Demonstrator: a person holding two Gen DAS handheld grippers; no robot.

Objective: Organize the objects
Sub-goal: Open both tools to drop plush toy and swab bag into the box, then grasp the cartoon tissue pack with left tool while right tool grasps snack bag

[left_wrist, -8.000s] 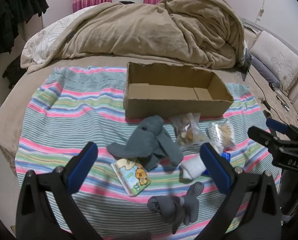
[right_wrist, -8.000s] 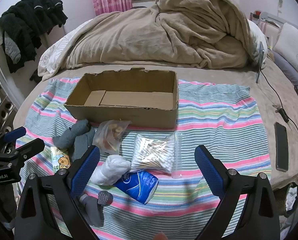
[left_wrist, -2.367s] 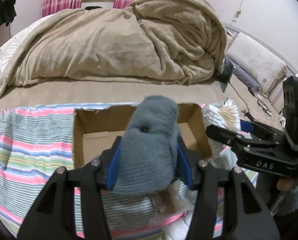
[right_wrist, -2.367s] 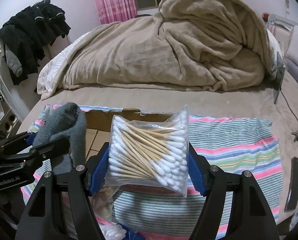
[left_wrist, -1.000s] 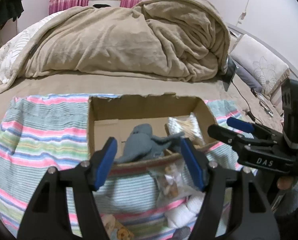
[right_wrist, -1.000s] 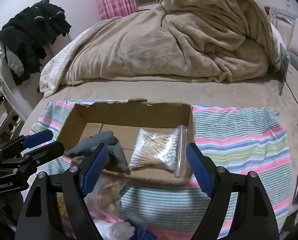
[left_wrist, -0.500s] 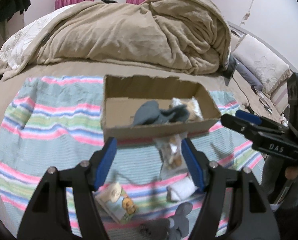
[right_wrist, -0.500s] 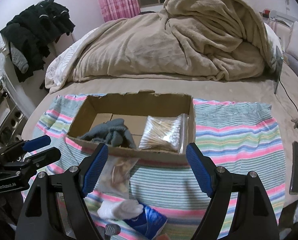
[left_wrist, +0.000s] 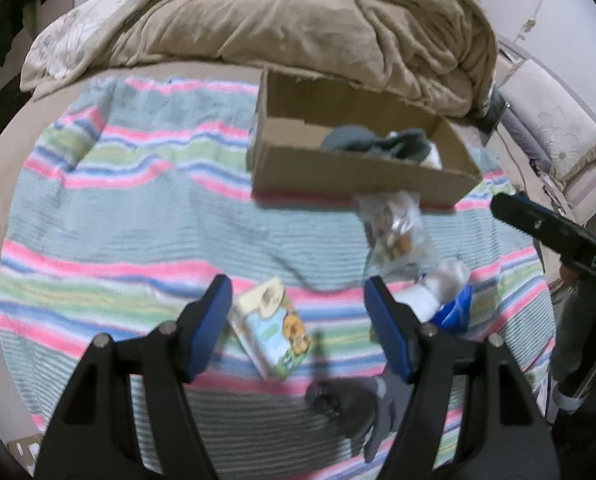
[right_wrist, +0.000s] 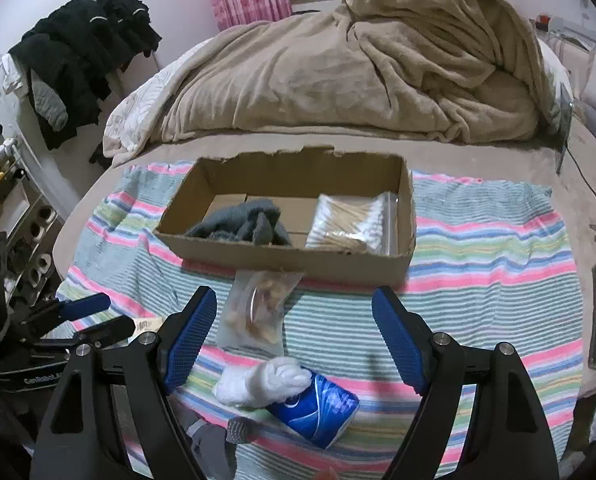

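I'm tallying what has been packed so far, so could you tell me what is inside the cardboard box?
The cardboard box holds a grey sock bundle at its left-middle and a bag of cotton swabs at its right end. Anything beneath them is covered.

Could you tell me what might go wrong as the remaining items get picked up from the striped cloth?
The white sock lies on the blue packet, so the right gripper may grab both or neither. The clear snack bag looks slippery. The cardboard box sits on soft bedding, so a nudge could shift it.
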